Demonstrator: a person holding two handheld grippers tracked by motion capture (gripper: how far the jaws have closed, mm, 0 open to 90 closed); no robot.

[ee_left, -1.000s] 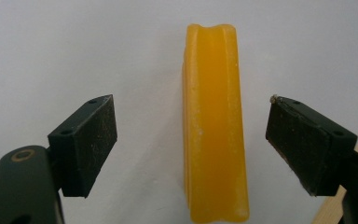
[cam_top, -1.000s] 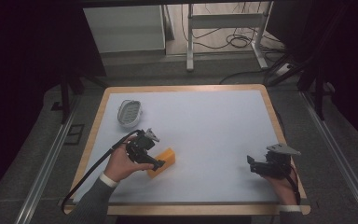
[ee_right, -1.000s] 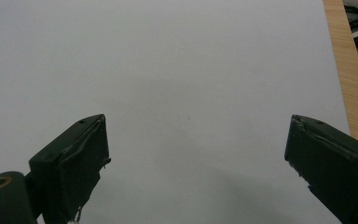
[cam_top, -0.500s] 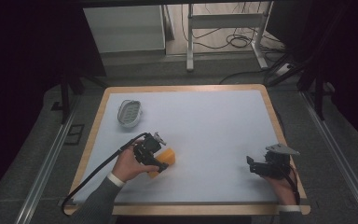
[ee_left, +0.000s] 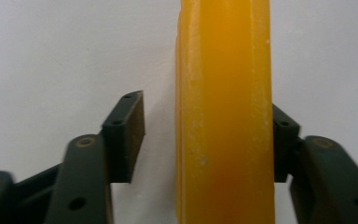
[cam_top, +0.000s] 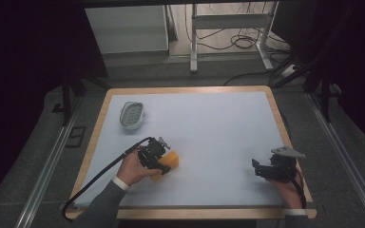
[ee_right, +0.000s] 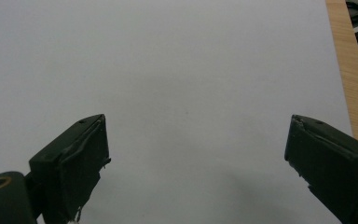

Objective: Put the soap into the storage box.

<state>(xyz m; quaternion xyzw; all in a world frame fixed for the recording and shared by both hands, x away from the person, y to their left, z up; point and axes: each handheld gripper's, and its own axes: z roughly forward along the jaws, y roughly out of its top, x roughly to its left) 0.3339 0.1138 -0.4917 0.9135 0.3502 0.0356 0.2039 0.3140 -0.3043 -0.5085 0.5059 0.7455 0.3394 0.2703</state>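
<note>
The left gripper (ee_left: 205,140), jaws spread, straddles the orange soap bar (ee_left: 223,112) without pinching it; the grey dish (cam_top: 133,114) at 11 o'clock waits, and the right gripper (ee_right: 196,163) idles, spread.

High view: table (cam_top: 209,128) evenly lit, pale and matte, no glare; surroundings from 9 to 3 o'clock fall off into near black. Shadows soft, short. Left gripper view: orange block (ee_left: 223,112) sharp, slight sheen; black jaws softly blurred toward 6 o'clock. Right gripper view: dim grey, faint shadow at 6 o'clock.

Block (cam_top: 170,160) before dish (cam_top: 133,114), on table (cam_top: 218,123)
</note>
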